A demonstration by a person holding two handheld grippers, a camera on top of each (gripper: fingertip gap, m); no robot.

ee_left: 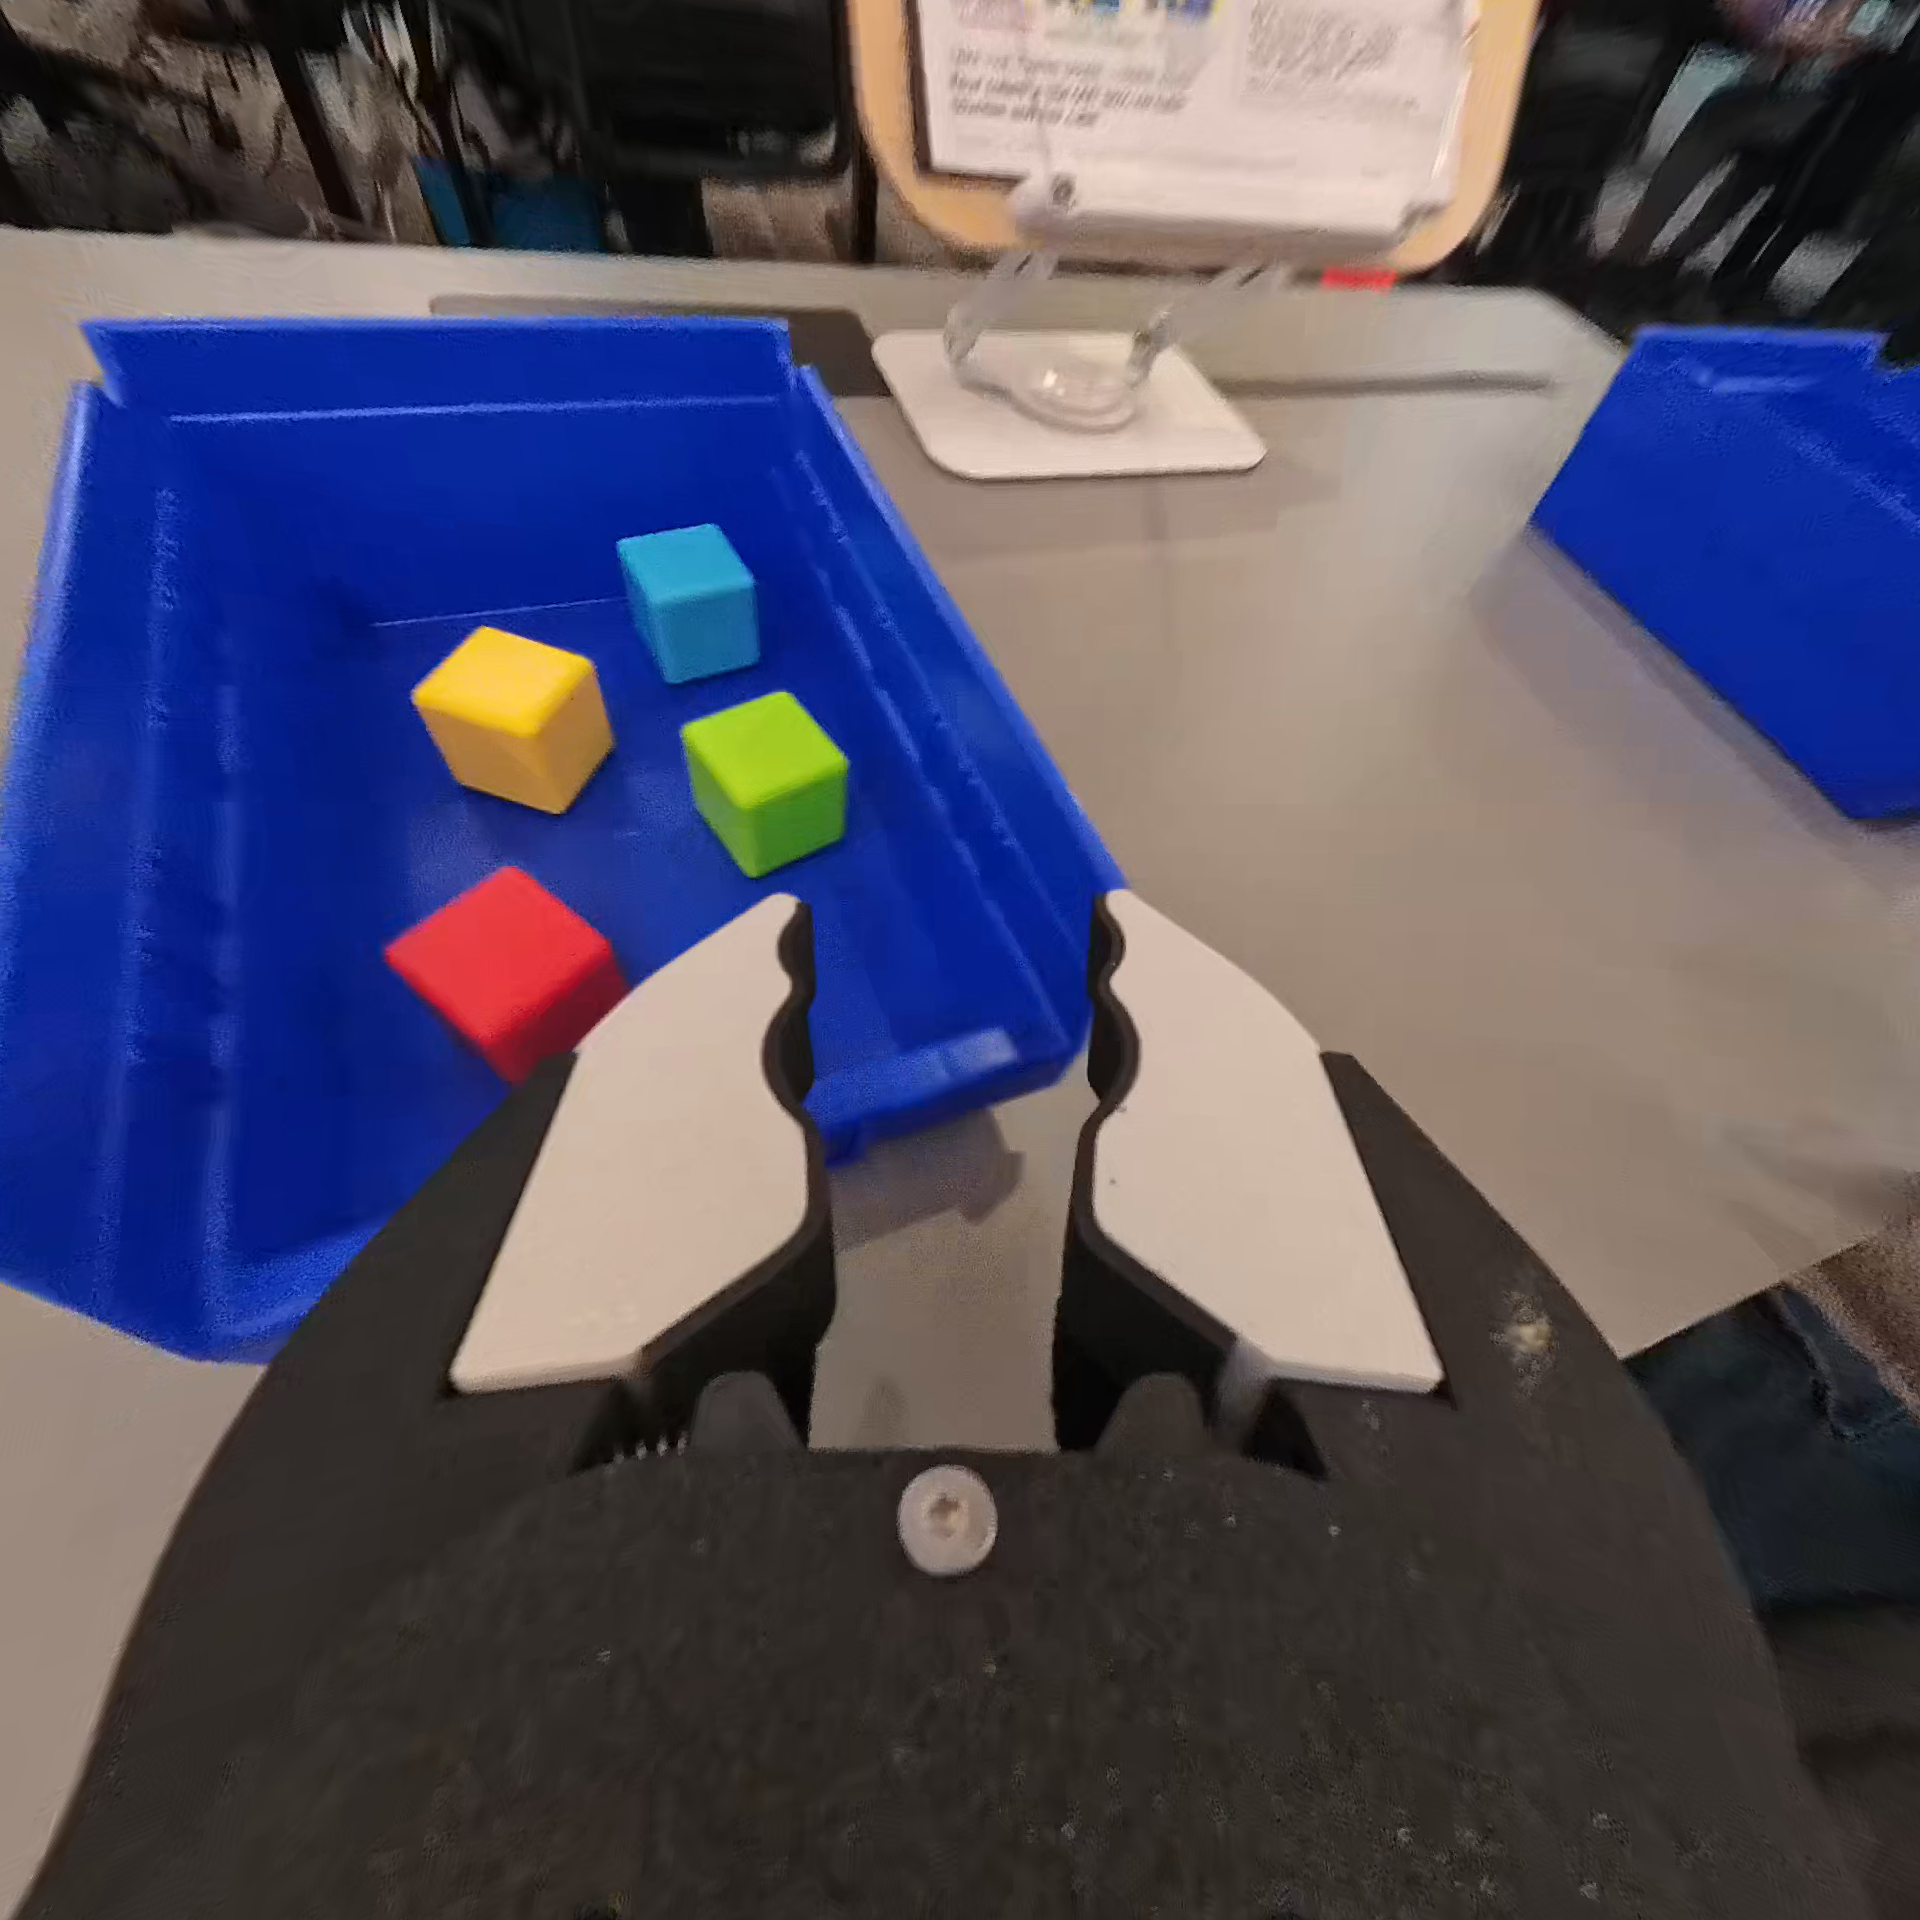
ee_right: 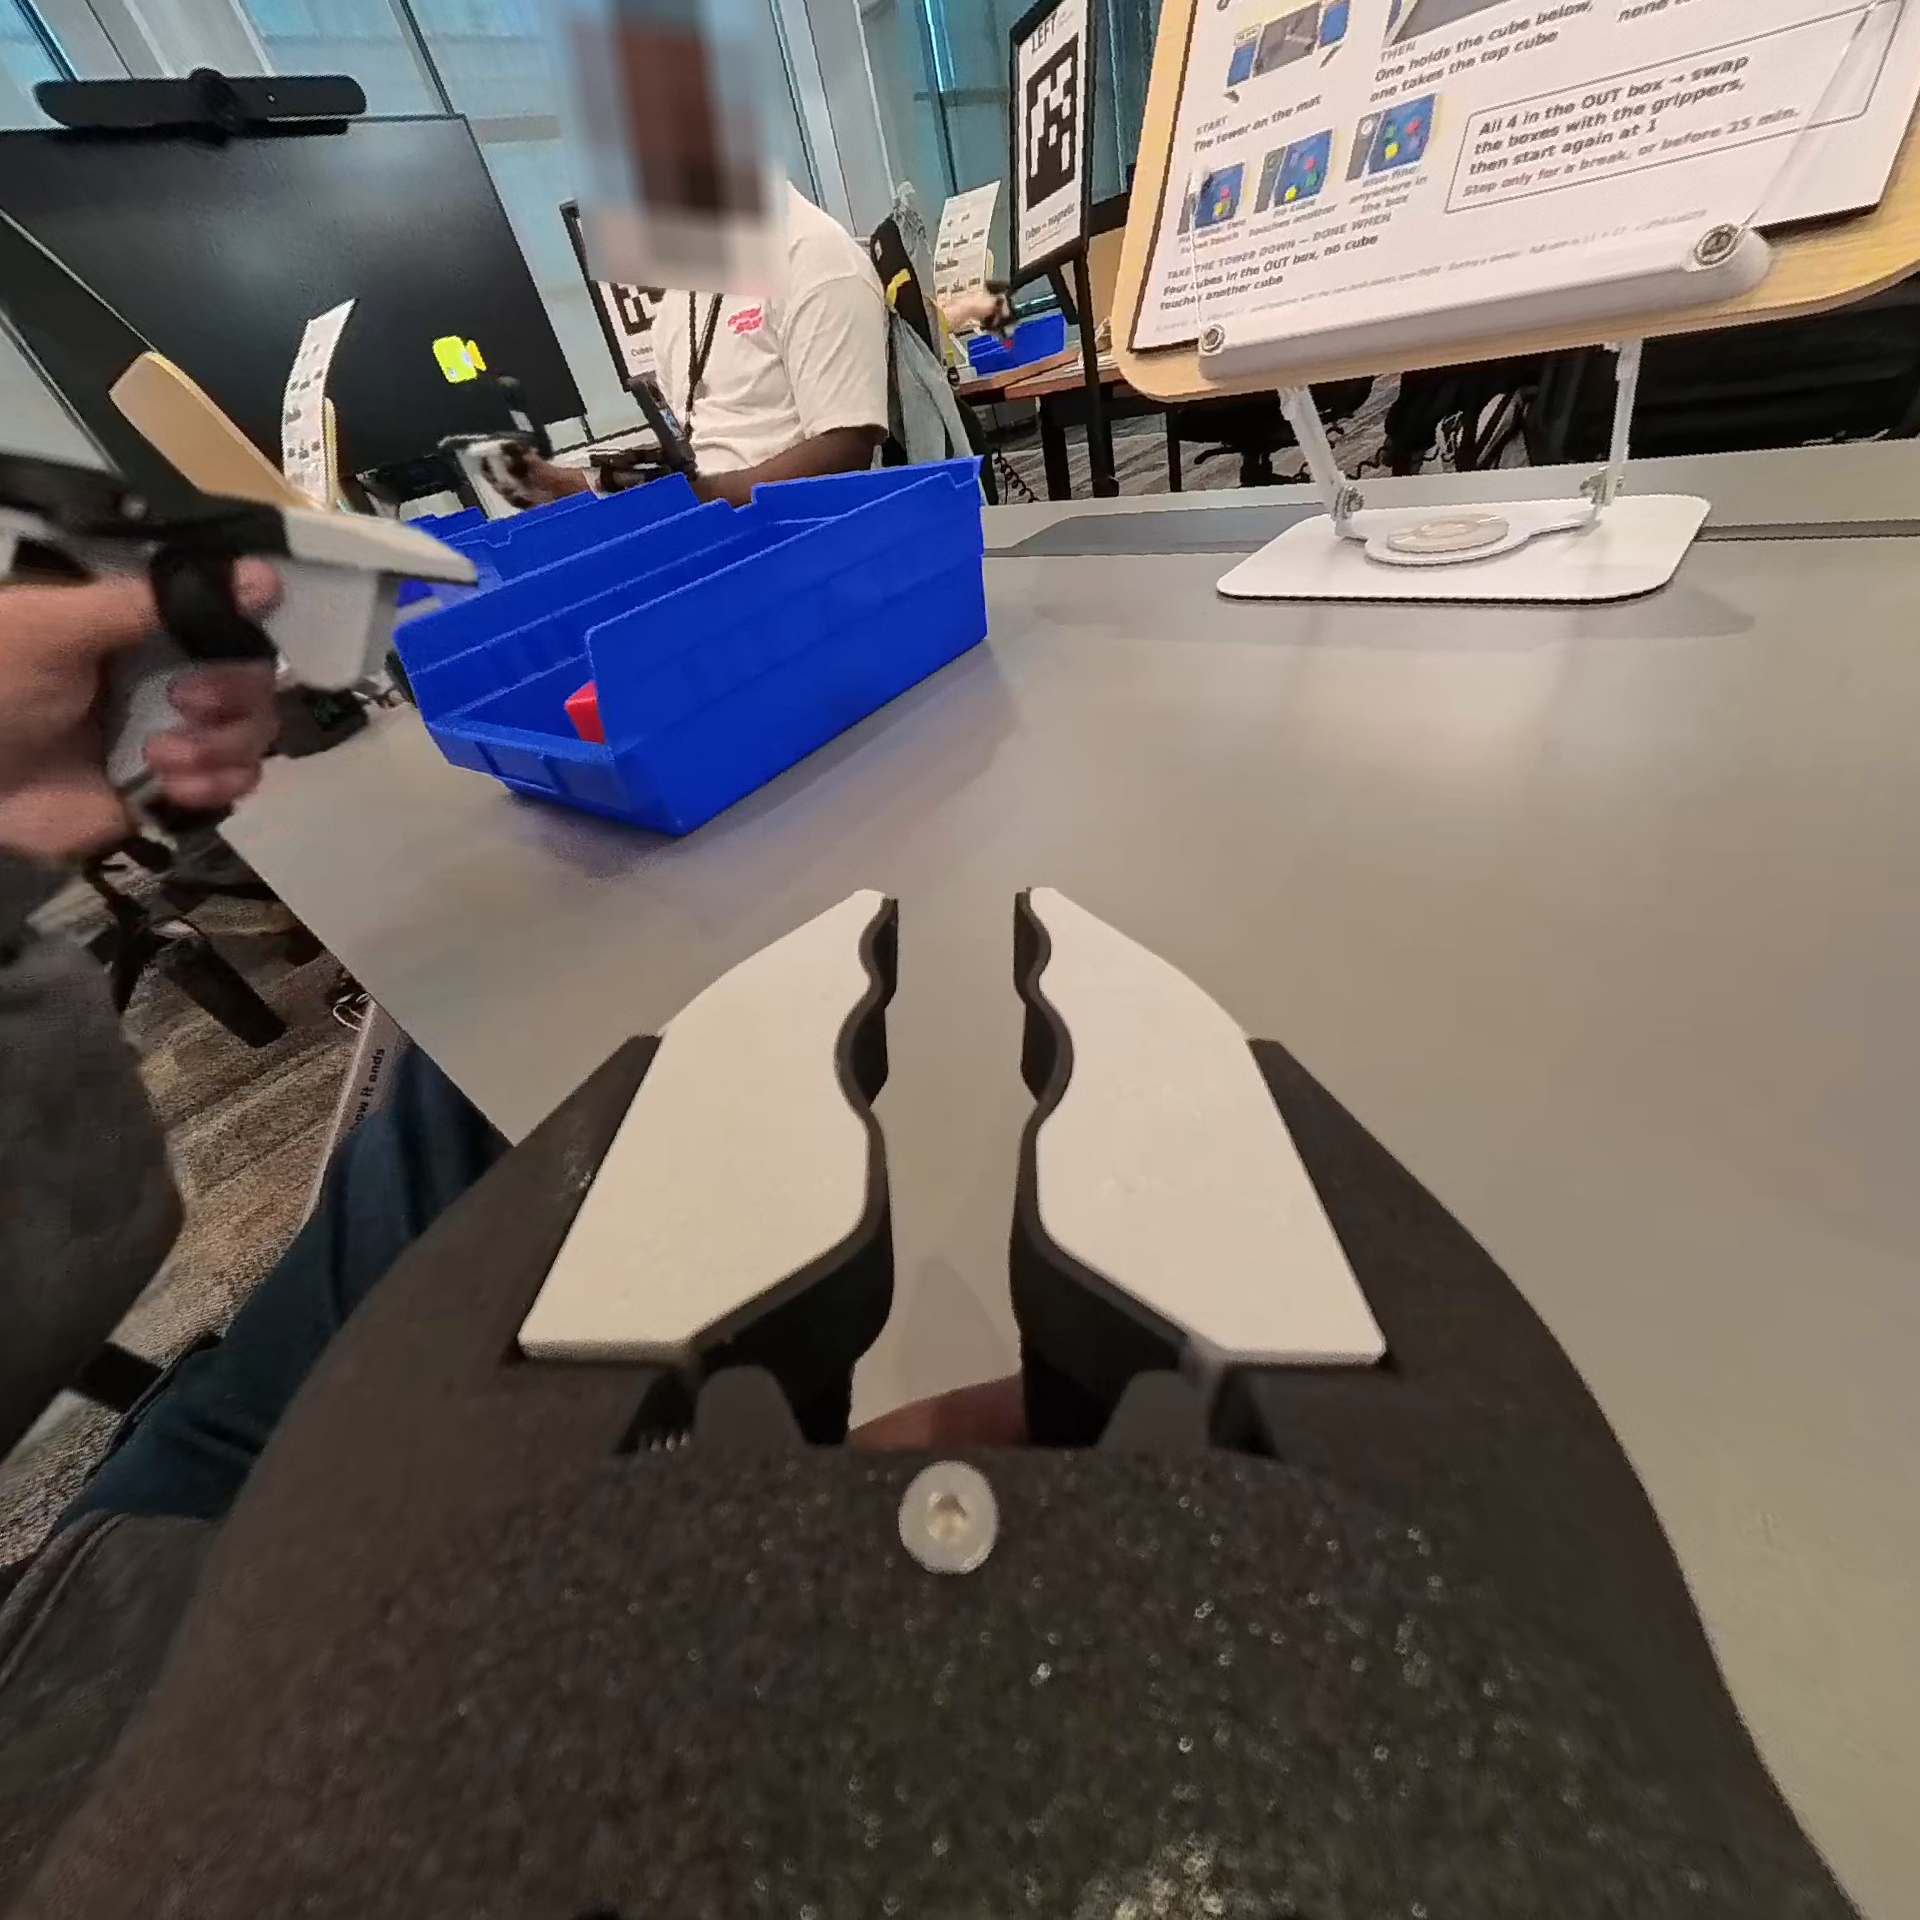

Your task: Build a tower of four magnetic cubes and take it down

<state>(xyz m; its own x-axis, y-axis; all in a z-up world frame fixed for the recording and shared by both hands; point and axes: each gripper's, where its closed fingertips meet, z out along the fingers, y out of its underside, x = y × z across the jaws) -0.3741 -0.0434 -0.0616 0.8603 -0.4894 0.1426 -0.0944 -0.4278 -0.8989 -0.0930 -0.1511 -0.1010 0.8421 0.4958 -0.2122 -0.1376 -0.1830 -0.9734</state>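
My left gripper [ee_left: 948, 925] hangs open and empty over the near right corner of the blue bin [ee_left: 935, 665], whose long side runs away from me. Inside lie four separate cubes: red [ee_left: 499, 966], yellow [ee_left: 514, 717], green [ee_left: 767, 779], light blue [ee_left: 688, 600] (none stacked). My right gripper [ee_right: 956, 909] is narrowly parted, empty, above the grey table [ee_right: 1403, 831].

Bright, even indoor light falls from above, leaving only soft shadows on the matte grey worktop [ee_left: 1351, 727]. The left wrist view is motion-blurred, worst at its edges; the right wrist view is sharper. Both bow outward with wide-angle distortion.
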